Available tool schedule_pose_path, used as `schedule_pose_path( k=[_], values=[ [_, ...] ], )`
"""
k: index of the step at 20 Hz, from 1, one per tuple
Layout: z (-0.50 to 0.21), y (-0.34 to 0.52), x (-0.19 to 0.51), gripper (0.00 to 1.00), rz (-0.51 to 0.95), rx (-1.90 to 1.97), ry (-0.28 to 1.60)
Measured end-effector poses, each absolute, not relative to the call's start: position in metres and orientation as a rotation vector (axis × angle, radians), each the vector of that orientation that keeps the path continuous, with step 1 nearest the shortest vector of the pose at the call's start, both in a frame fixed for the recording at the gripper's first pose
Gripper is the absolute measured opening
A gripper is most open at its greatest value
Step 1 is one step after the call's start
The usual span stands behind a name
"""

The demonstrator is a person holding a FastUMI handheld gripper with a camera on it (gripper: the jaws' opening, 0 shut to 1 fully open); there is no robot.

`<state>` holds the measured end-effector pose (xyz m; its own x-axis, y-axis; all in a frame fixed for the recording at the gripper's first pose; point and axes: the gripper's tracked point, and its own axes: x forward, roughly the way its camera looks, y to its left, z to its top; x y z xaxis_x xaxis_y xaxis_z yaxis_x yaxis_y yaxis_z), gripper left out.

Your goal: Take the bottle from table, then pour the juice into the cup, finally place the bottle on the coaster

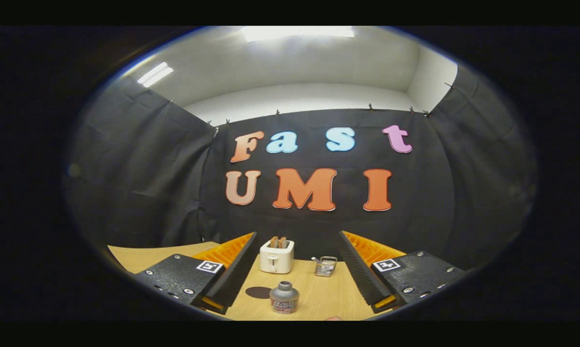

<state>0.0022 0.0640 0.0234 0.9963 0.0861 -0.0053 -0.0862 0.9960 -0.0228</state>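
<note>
On the light wooden desk (314, 294), seen from the camera riding the tongs (297, 260): the tongs' two fingers (232, 272) are spread wide apart w/ nothing held between them, both raised off the desk surface and angled inward toward the back. Each finger carries a flat plate w/ a small square marker on top.

Between the fingers, near the camera, stands a small squat bottle (284, 297) w/ a grey rounded cap, grey shoulder and a printed label round its body; upright on the desk, not touching either finger, roughly centred in the gap but slightly nearer the left finger. Just beside the bottle on its left, a dark round flat coaster (258, 292) lies on the desk; apart from the bottle by a narrow strip of wood, nothing resting on it.

Beyond the bottle, at the far side of the desk, a white boxy toaster (277, 256) w/ two slices of bread (278, 242) poking from the top slots. To its right, well apart, a small wire-mesh metal basket (325, 266) w/ a handle, its contents can't be made out.

Behind all this the black cloth booth wall (174, 193) hangs, w/ a pale ceiling and strip lights above.
</note>
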Motion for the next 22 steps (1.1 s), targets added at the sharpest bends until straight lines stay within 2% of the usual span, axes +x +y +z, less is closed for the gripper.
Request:
schedule_pose_path(
  k=[5, 22],
  values=[
    [0.006, 0.07, 0.003, 0.97, 0.089, -0.015, 0.023],
    [-0.144, 0.082, 0.013, 0.97, 0.113, 0.039, 0.321]
  ],
)
